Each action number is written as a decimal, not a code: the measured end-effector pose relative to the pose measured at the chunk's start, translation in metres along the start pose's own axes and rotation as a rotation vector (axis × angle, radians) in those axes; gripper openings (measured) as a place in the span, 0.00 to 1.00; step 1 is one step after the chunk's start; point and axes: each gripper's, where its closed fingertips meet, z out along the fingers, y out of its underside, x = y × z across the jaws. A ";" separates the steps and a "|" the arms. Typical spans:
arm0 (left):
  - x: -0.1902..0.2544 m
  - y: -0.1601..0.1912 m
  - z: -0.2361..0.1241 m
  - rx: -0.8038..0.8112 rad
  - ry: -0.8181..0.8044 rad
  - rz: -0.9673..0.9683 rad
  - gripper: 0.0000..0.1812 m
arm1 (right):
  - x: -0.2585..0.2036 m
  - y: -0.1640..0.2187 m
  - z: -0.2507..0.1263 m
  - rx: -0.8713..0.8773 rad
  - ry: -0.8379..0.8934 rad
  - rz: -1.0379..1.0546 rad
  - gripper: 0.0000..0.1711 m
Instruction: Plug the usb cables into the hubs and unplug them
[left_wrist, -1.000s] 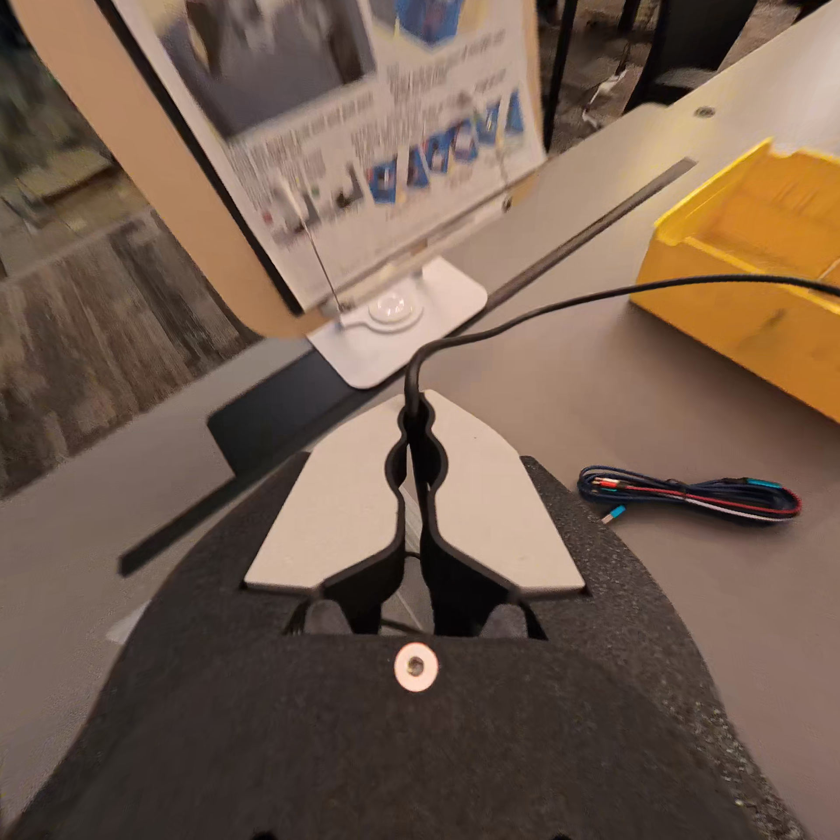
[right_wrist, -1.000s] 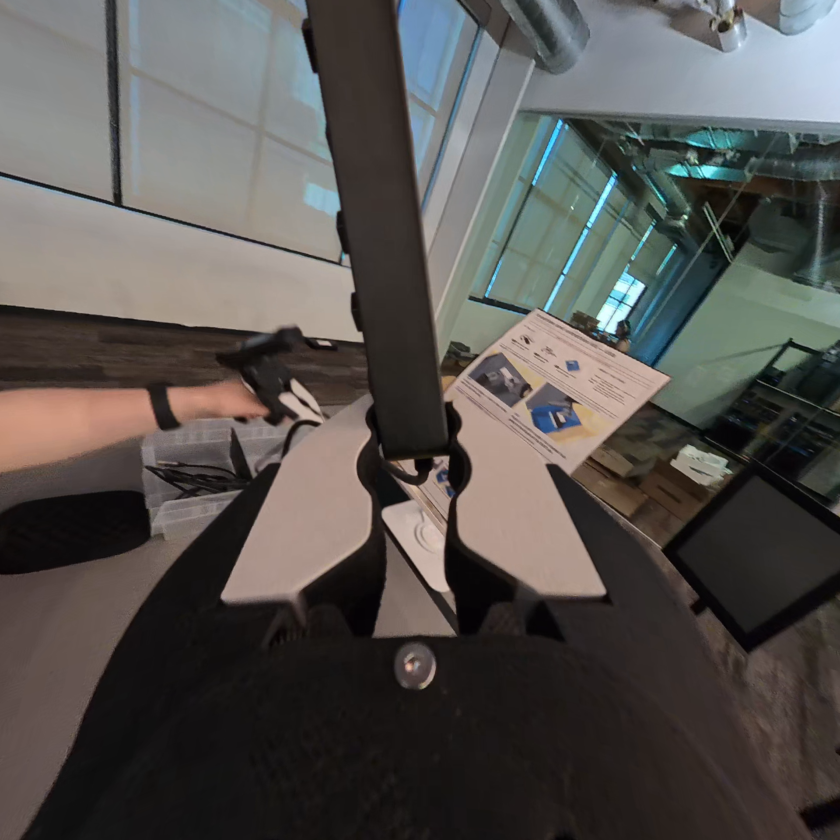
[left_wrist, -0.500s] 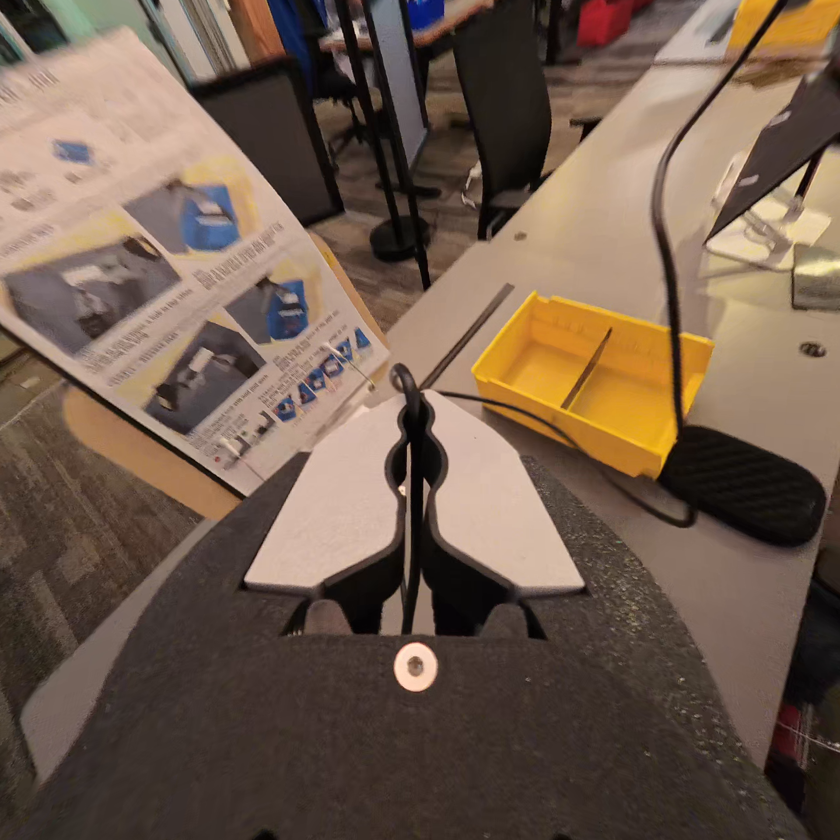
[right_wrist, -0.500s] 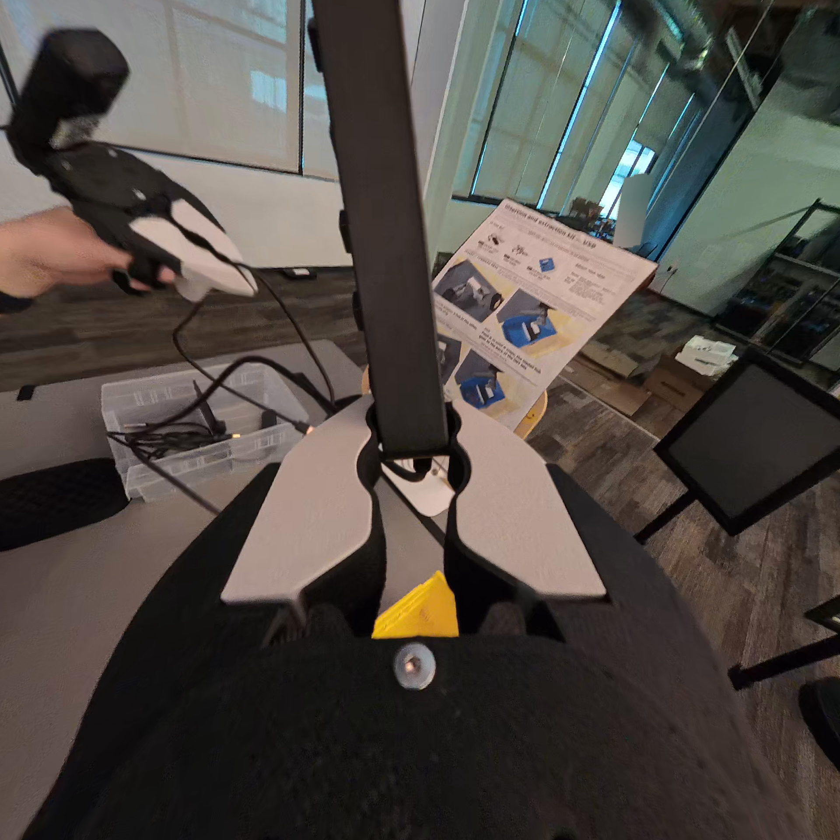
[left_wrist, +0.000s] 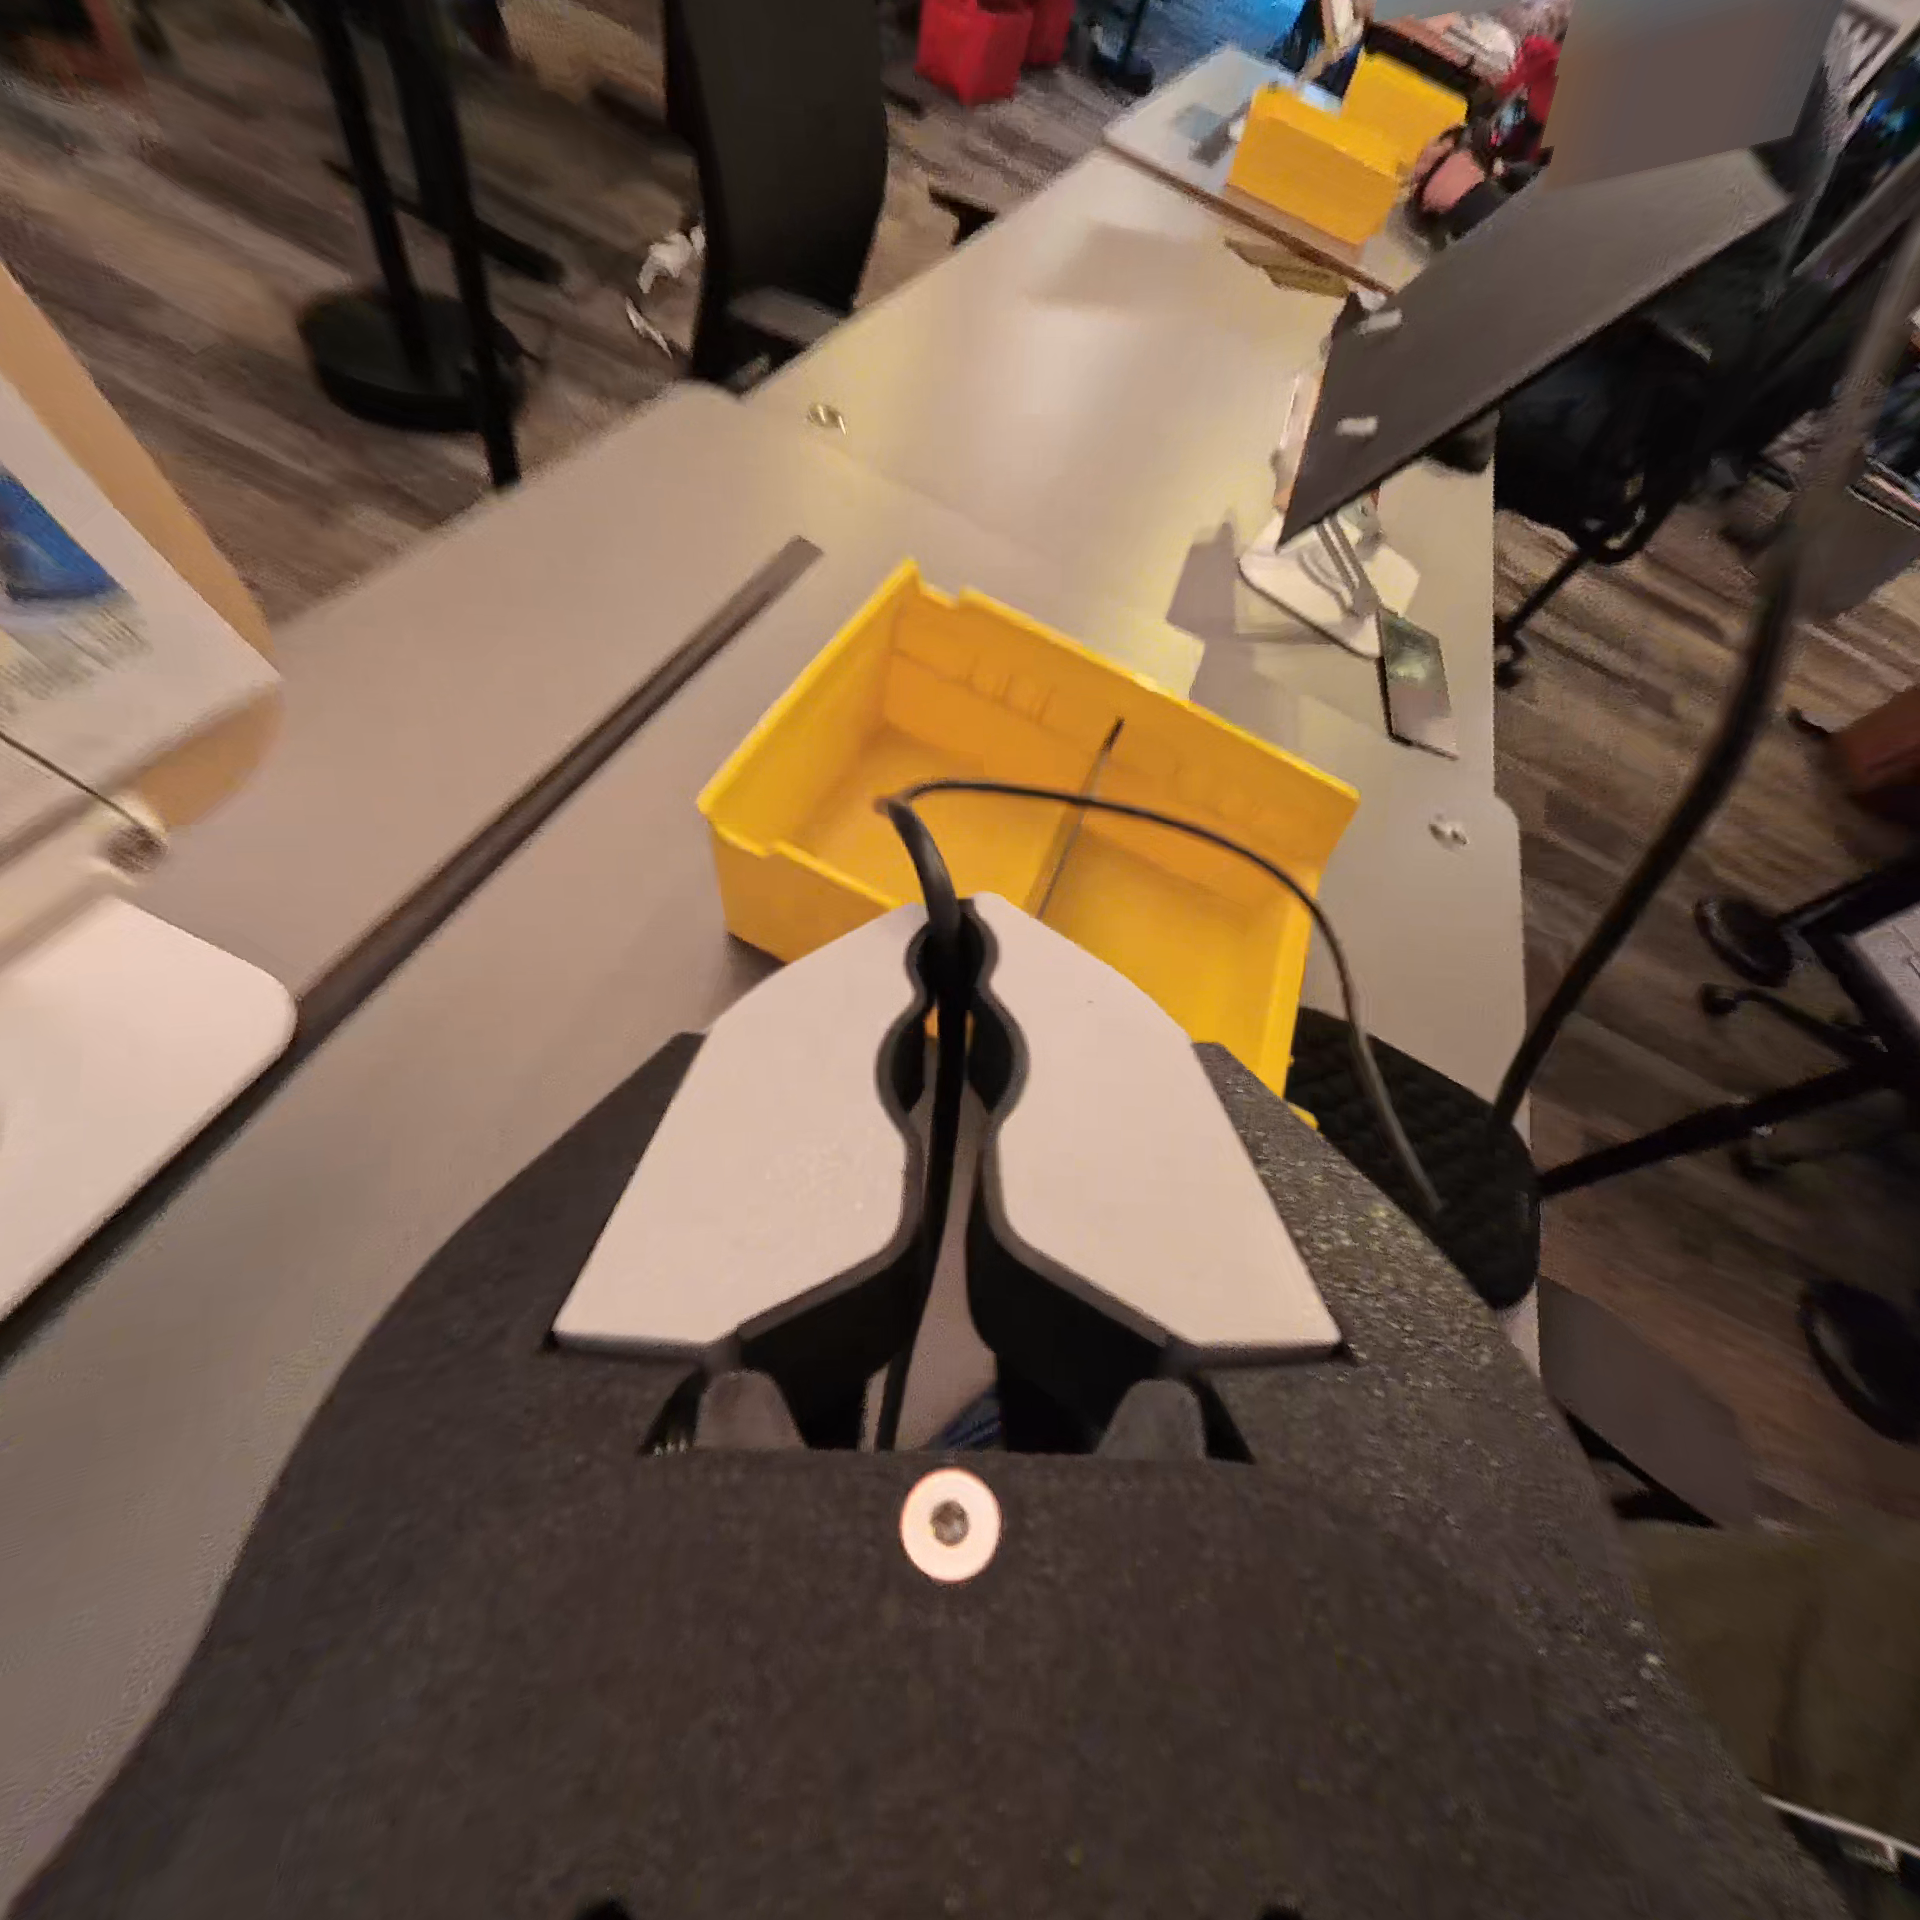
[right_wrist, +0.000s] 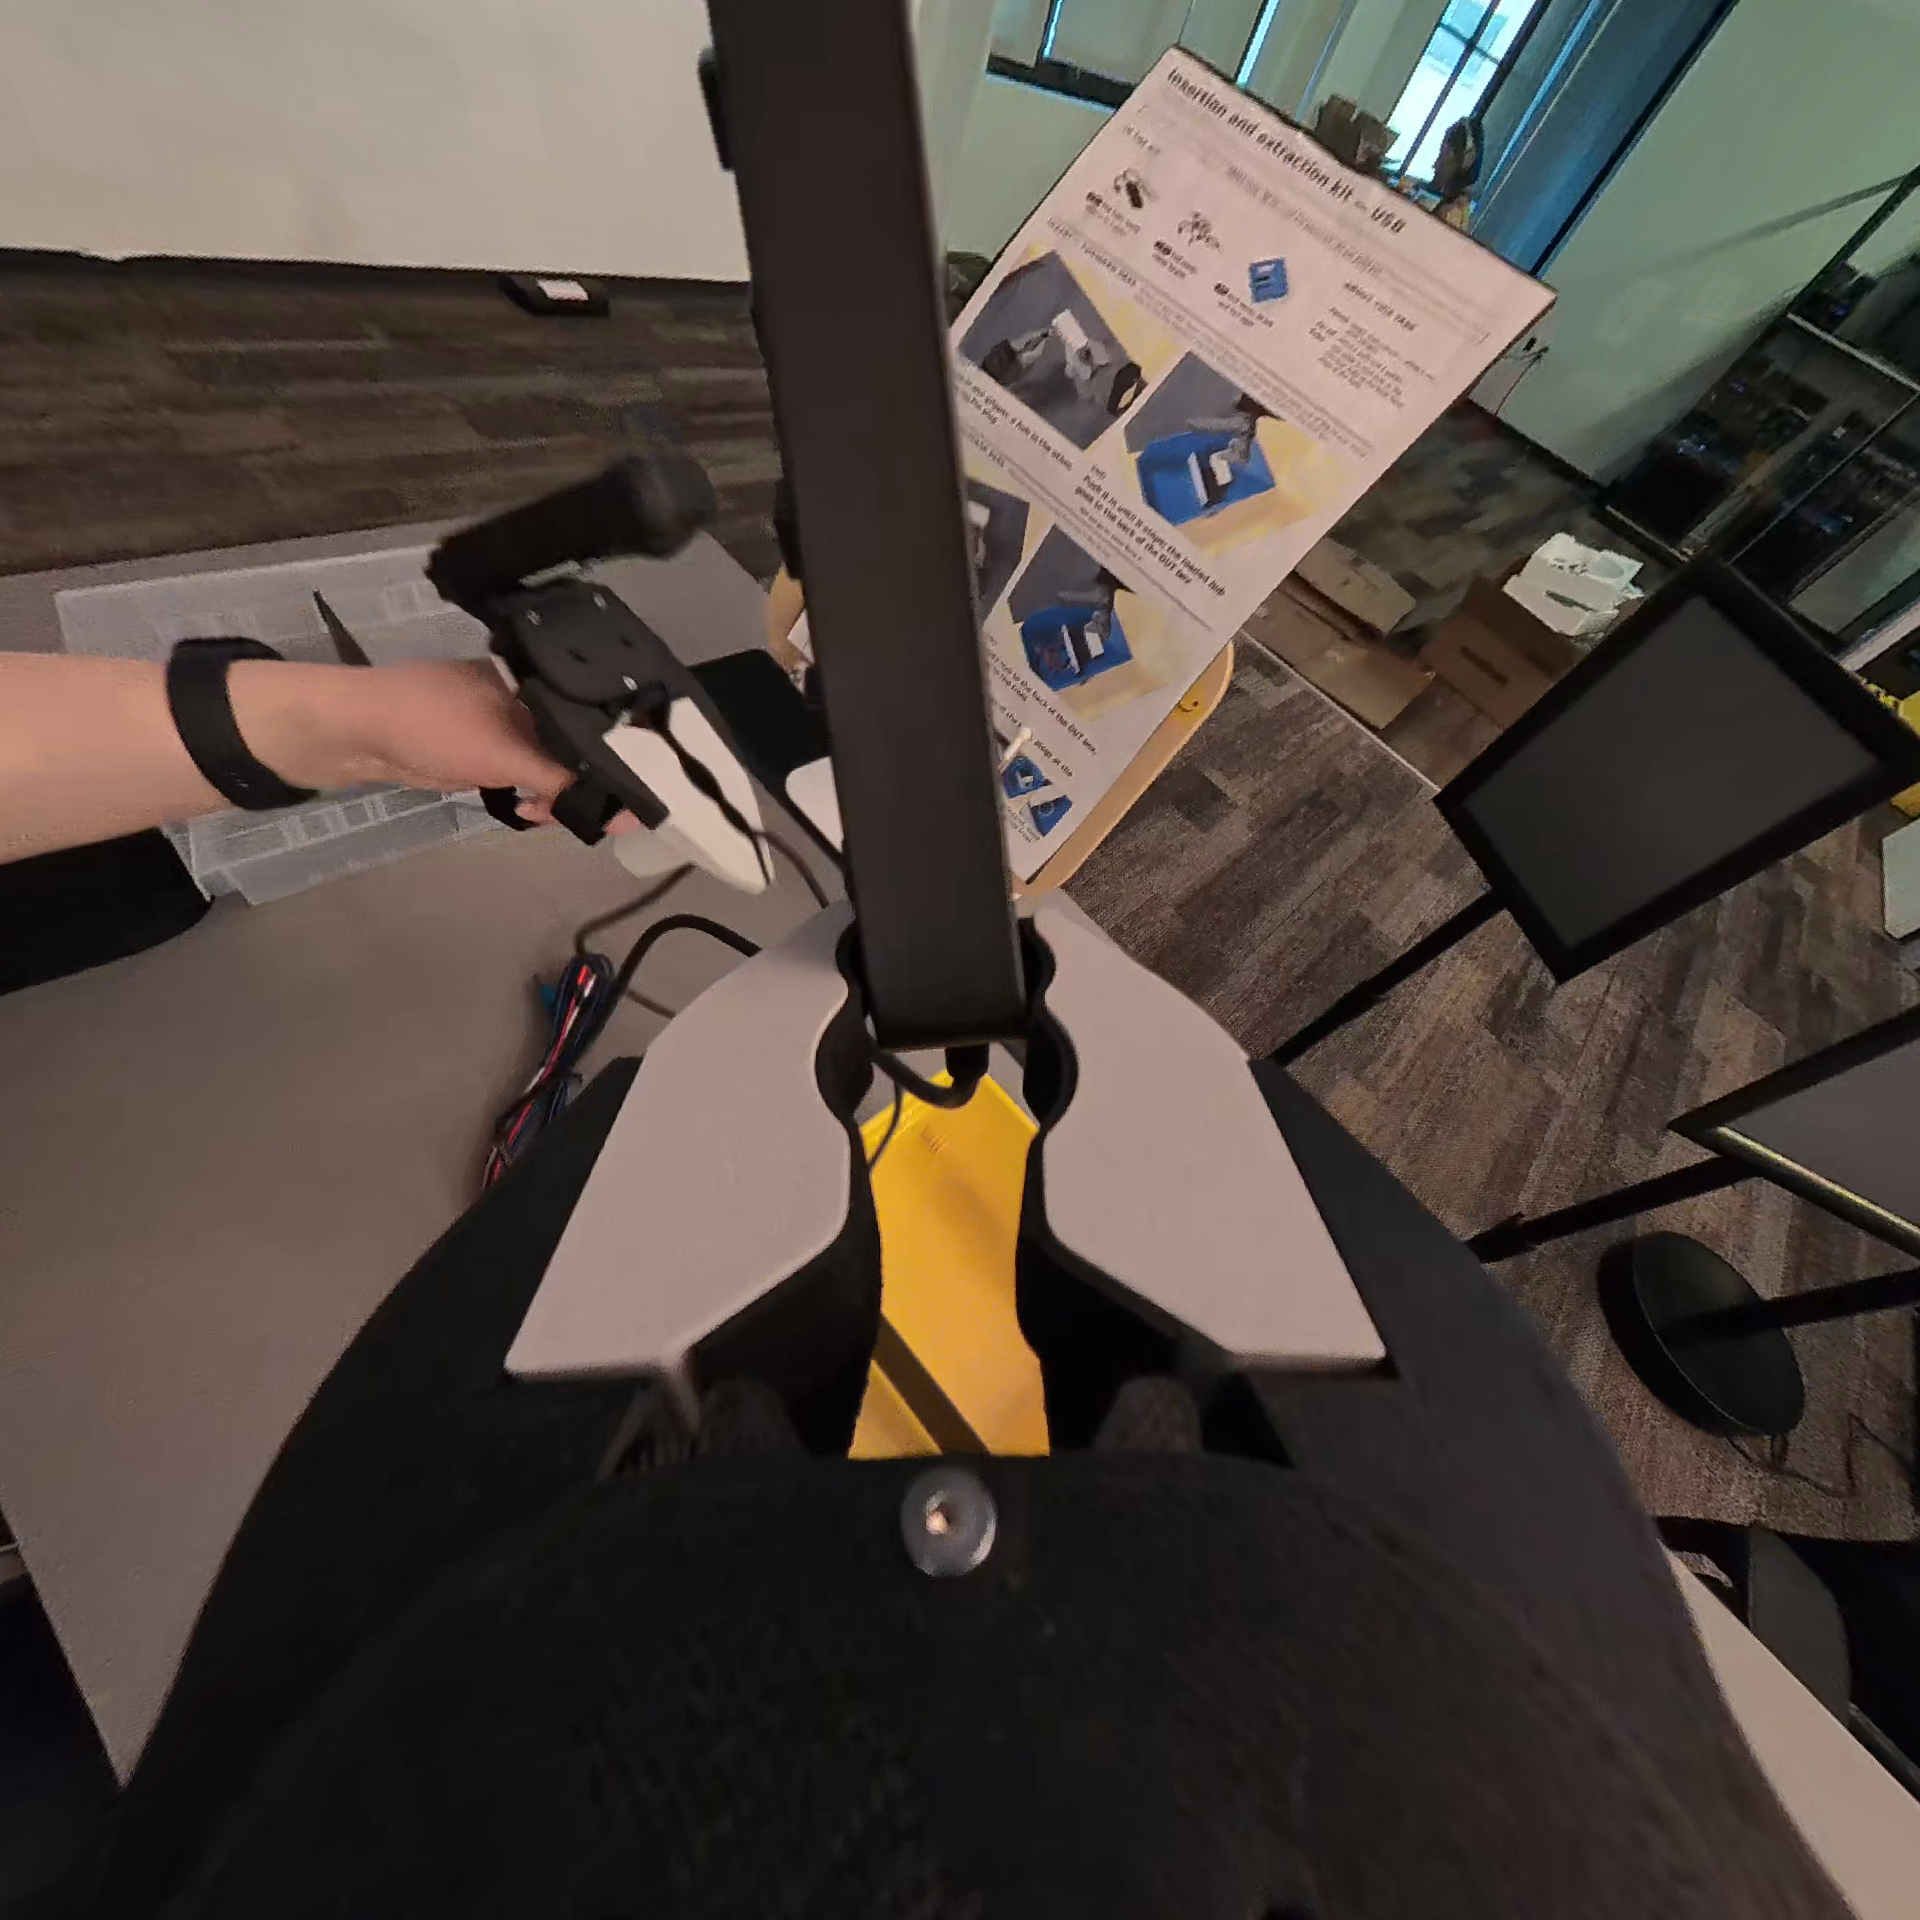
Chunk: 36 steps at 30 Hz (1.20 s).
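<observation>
Cable: a thin black cable (left_wrist: 940, 1039) runs between the tips of the left gripper and curls up over the yellow bin.
Left side of the desk: a white flat stand base (left_wrist: 114, 1049) sits by the edge, with a poster board (right_wrist: 1195, 416) leaning up behind it.
Hand: in the right wrist view a person's hand (right_wrist: 436, 738) reaches in from the left, arm out flat, with a black band on the wrist (right_wrist: 223, 722).
Left gripper: the hand holds the left gripper (left_wrist: 948, 940) by its black handle, tipped a little down toward the desk. Its two white fingers (left_wrist: 769, 1132) are pressed together and pinch the black cable.
Wire bundle: a small bundle of red, blue and black wires (right_wrist: 556, 1049) lies on the grey desk (left_wrist: 468, 748), just below the left gripper.
Yellow bin: the yellow bin (left_wrist: 779, 821) sits on the desk in front of the left gripper. A thin wall splits it in two parts.
Right gripper: the right gripper (right_wrist: 943, 987) is held up above the yellow bin. Its two fingers squeeze the bottom end of a long black hub (right_wrist: 862, 468) that stands almost straight up. A short black loop of cable hangs under the hub.
Right side: a dark screen on a stand (right_wrist: 1673, 769) is off the desk, over the floor.
</observation>
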 end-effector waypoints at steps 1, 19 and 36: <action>-0.004 0.016 0.010 -0.038 0.000 -0.018 0.06 | -0.002 0.002 0.001 -0.008 -0.007 -0.005 0.15; 0.036 0.010 -0.212 0.359 -0.155 0.357 0.35 | -0.093 0.011 0.065 -0.541 -0.390 -0.436 0.15; 0.055 0.045 -0.186 -0.295 -0.292 0.667 0.32 | -0.186 0.011 0.145 -0.700 -0.580 -0.632 0.15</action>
